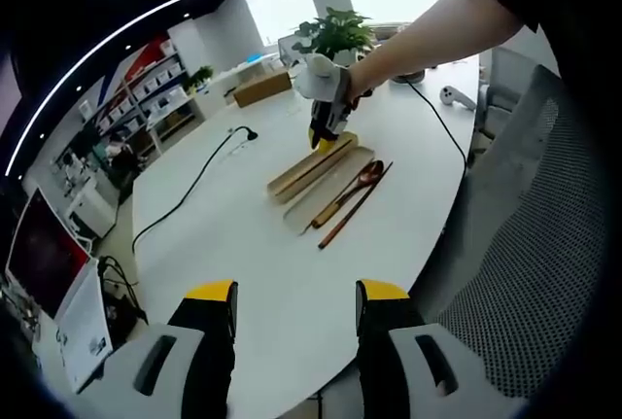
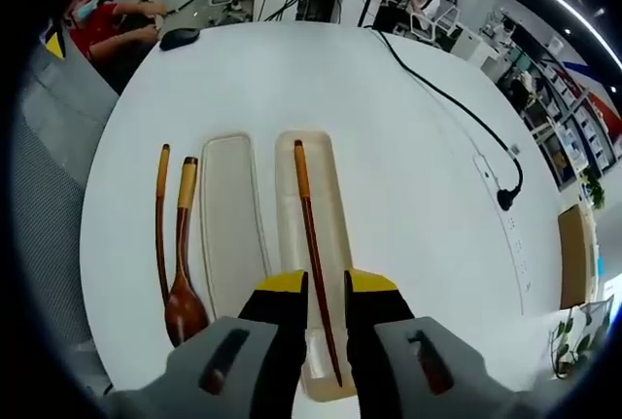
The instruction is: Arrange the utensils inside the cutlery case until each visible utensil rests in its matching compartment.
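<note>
— While the right gripper (image 2: 326, 288) hung over the cutlery case (image 2: 316, 205), what did we record about its grip?

— We recorded its yellow-tipped jaws drawn close on either side of a chopstick (image 2: 313, 244) lying in the case's long tray. Whether they actually pinched the stick, we could not tell from the right gripper view. The stick ran between the jaws and on away from them, lengthwise down the tray, its lighter handle end farthest from the gripper and its dark thin tip passing under the jaws.

— And the other pieces?

— A second tray or lid (image 2: 231, 220) lay just beside the first, parallel to it. Beyond that, on the white table (image 2: 389, 127), we noted a wooden spoon (image 2: 184, 263) and a second chopstick (image 2: 160, 220), side by side, parallel to the trays, the spoon's bowl nearest the gripper. All were dark brown wood with paler handle ends.

— The left gripper?

— In the left gripper view, the left gripper (image 1: 294, 293) stood well back from the case (image 1: 321, 171), jaws spread apart, nothing between them. We saw a gloved hand (image 1: 326, 84) holding the other gripper (image 1: 328, 132) down over the case's far end.
</note>
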Available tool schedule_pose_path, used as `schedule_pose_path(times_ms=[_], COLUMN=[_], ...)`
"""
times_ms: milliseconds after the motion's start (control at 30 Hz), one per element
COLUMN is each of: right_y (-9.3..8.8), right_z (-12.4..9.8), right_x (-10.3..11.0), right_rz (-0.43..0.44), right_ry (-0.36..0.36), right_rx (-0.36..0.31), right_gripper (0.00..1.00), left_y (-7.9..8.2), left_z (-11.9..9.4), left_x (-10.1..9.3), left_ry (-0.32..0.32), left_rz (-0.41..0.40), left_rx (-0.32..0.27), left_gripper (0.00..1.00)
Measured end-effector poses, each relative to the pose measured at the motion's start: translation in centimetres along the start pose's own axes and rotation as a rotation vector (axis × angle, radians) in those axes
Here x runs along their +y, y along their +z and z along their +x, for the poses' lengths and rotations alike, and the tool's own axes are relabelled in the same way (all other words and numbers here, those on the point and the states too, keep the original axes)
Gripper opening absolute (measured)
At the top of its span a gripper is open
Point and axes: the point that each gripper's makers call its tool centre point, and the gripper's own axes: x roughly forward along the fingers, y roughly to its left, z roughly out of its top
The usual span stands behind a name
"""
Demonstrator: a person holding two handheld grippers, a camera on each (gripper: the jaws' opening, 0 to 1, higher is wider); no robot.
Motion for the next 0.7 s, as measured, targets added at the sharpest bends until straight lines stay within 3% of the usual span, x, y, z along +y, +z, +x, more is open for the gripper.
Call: schedule_pose_path(times_ms=[700], right_y=[-1.1], right_z=[-2.7], right_x=[0.2], right_rz=[0.039], right_ry=[-0.036], right_rx=[-0.003], right_gripper=[0.11], left_y=[0.6], left_z=[-0.4], left_x=[0.3], left_ry=[0.019], left_rz=[0.018], left_rx=[-0.026], left_gripper=[0.50])
